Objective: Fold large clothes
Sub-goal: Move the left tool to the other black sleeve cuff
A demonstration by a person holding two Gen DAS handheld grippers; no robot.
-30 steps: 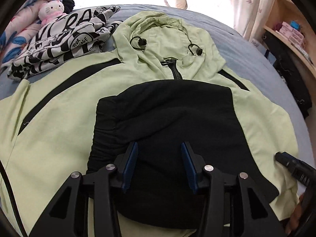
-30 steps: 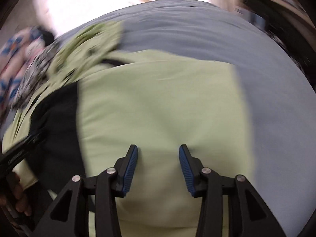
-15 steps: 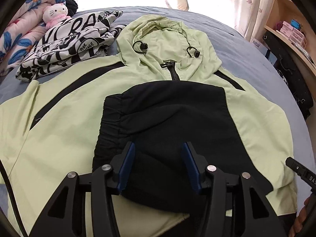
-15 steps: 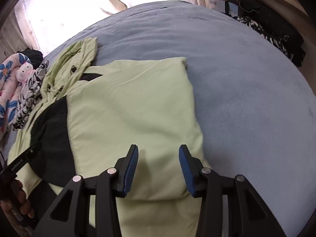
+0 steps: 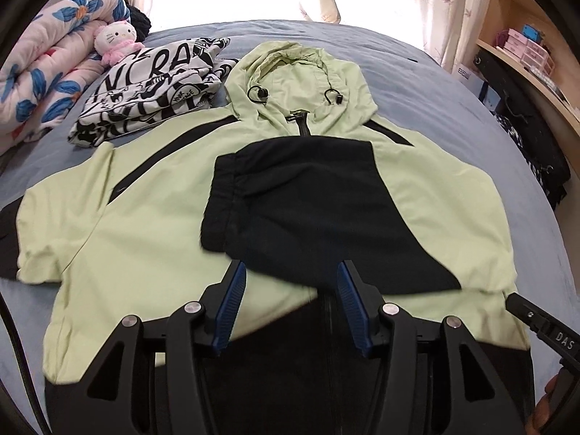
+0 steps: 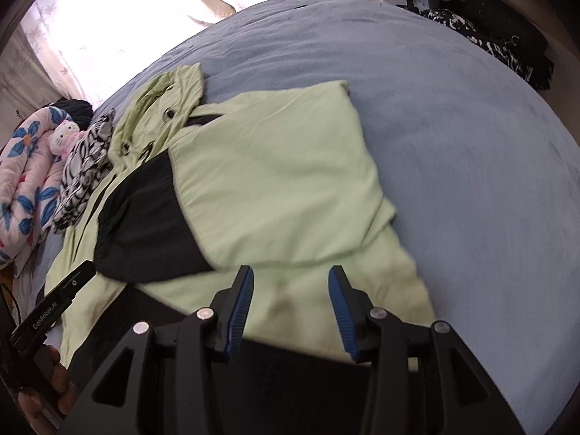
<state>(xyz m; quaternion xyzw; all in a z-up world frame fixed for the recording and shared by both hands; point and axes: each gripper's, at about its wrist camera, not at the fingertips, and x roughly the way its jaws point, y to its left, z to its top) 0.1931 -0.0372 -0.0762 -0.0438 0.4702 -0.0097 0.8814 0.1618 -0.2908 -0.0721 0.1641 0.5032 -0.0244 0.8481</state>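
A light green hooded jacket with black panels lies face up on the blue bed, hood away from me. Its right sleeve is folded across the chest, black cuff end to the left. The jacket also shows in the right wrist view. My left gripper is open and empty above the jacket's black hem, near the zip. My right gripper is open and empty above the jacket's lower right part. Each gripper's tip shows at the edge of the other's view.
A folded black-and-white printed garment lies at the back left beside a floral quilt and a pink plush toy. The blue bed sheet spreads to the right. A wooden shelf with dark bags stands right of the bed.
Both grippers have pulled back toward the jacket's hem and stayed open. More of the jacket and its black hem show now. The folded sleeve has not moved.
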